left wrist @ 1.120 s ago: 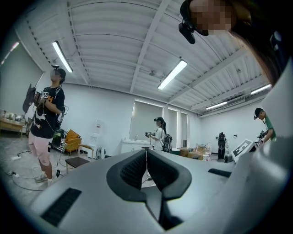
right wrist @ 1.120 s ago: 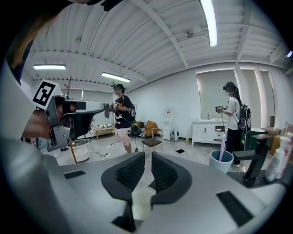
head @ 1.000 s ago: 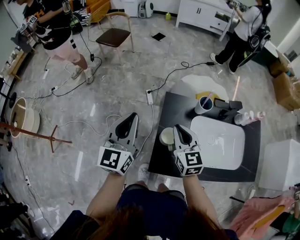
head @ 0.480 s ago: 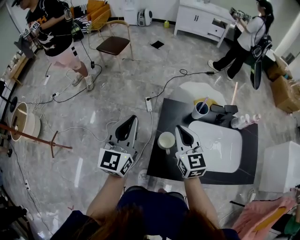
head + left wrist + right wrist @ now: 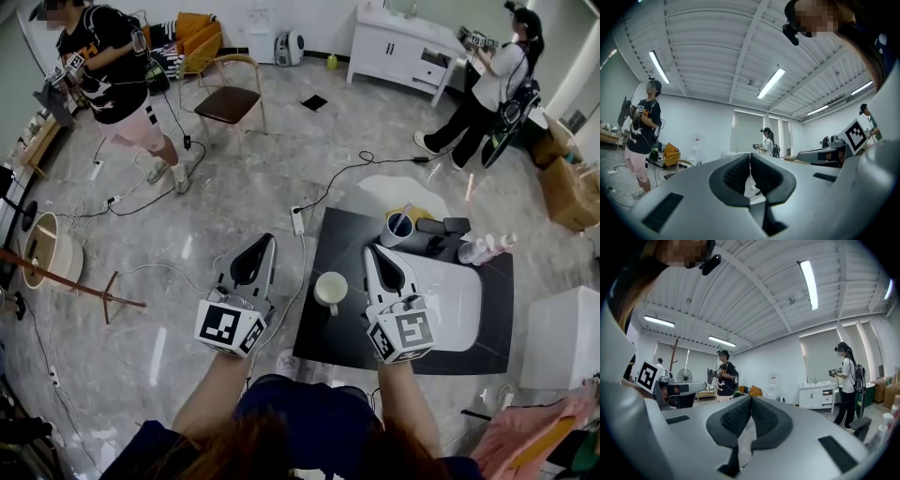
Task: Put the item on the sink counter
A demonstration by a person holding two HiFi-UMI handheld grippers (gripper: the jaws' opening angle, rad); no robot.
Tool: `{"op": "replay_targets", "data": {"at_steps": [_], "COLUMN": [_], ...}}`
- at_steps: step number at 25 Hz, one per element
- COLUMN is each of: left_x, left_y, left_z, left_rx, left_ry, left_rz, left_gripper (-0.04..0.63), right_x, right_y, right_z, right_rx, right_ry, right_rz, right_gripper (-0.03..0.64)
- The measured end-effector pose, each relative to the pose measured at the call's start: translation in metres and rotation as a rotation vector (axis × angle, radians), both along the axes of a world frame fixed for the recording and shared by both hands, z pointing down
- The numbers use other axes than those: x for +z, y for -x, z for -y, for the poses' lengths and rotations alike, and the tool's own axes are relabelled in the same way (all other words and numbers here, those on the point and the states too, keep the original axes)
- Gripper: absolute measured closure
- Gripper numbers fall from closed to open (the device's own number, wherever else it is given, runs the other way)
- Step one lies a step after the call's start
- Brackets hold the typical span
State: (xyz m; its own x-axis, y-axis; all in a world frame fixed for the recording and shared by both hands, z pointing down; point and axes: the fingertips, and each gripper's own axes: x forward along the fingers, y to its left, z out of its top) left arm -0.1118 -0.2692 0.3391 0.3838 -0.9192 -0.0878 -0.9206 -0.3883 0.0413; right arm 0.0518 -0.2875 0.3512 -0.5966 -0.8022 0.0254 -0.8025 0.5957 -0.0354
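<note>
A white mug (image 5: pixel 330 291) stands upright on the black sink counter (image 5: pixel 323 339), near its left edge. My right gripper (image 5: pixel 379 255) hovers over the counter just right of the mug, apart from it; its jaws are shut with nothing held. In the right gripper view the right gripper (image 5: pixel 751 401) points out level into the room, pads together. My left gripper (image 5: pixel 254 246) hangs over the floor left of the counter, shut and empty. The left gripper view shows the left gripper (image 5: pixel 750 157) with its pads meeting.
A white basin (image 5: pixel 452 292) fills the counter's right part. Behind it stand a grey cup (image 5: pixel 397 228), a black tap (image 5: pixel 441 228) and bottles (image 5: pixel 486 247). Cables and a power strip (image 5: pixel 298 220) lie on the floor. Two people, a chair (image 5: pixel 228 92) and a white cabinet (image 5: pixel 398 42) are farther off.
My right gripper has moved right and back from the mug, which stays on the counter; a gap now shows between them. The left gripper has hardly moved.
</note>
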Motion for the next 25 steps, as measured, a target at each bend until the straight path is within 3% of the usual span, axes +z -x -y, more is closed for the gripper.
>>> {"op": "replay_targets", "data": {"at_steps": [13, 25], "left_x": [-0.047, -0.051], "left_y": [-0.001, 0.008], "left_z": [-0.013, -0.026], "left_rx": [0.014, -0.016], "left_ry": [-0.072, -0.074], "left_rz": [-0.002, -0.015], "left_gripper": [0.572, 0.572], "right_x": [-0.055, -0.060], "right_y": [-0.015, -0.032], "right_z": [-0.010, -0.022], "right_rx": [0.004, 0.021], "right_ry": [-0.097, -0.080], "right_rz": [0.041, 0.112], "right_gripper": [0.600, 0.601]}}
